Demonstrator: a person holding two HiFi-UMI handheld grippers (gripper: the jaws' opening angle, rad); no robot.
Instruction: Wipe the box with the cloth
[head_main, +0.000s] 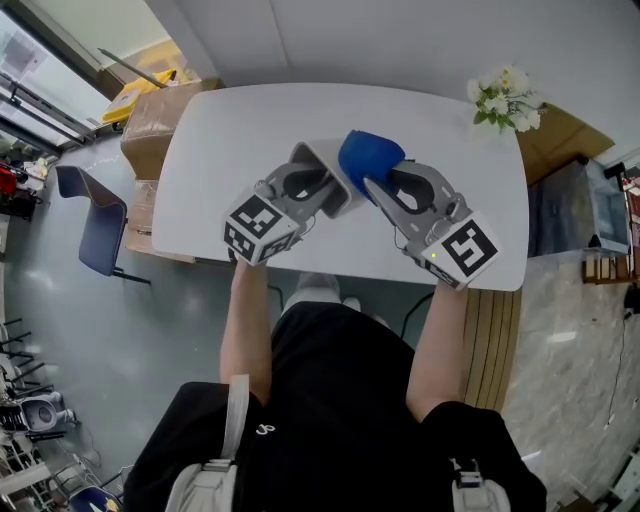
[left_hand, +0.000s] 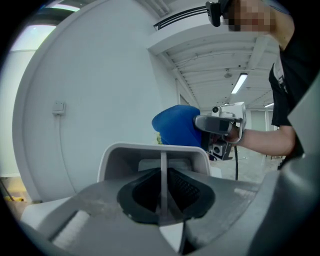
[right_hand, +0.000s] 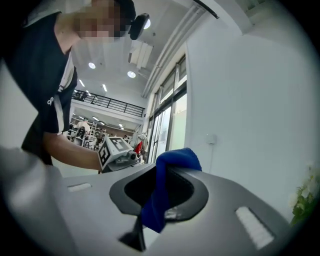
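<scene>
My left gripper (head_main: 318, 183) is shut on the wall of a small light-grey open box (head_main: 325, 172), held tilted above the white table (head_main: 240, 130). In the left gripper view the box's thin wall (left_hand: 162, 170) stands between the jaws of the left gripper (left_hand: 162, 192), and its rim (left_hand: 150, 150) arches beyond them. My right gripper (head_main: 385, 180) is shut on a bunched blue cloth (head_main: 368, 157), which sits right beside the box's upper edge. That cloth (right_hand: 161, 192) hangs out of the right gripper (right_hand: 157, 202). The blue cloth (left_hand: 177, 125) also shows behind the box.
A bunch of white flowers (head_main: 505, 100) stands at the table's far right corner. Left of the table are a taped cardboard box (head_main: 152, 125) and a blue chair (head_main: 95, 225). A wooden cabinet (head_main: 565, 135) stands to the right. A wall lies beyond the table.
</scene>
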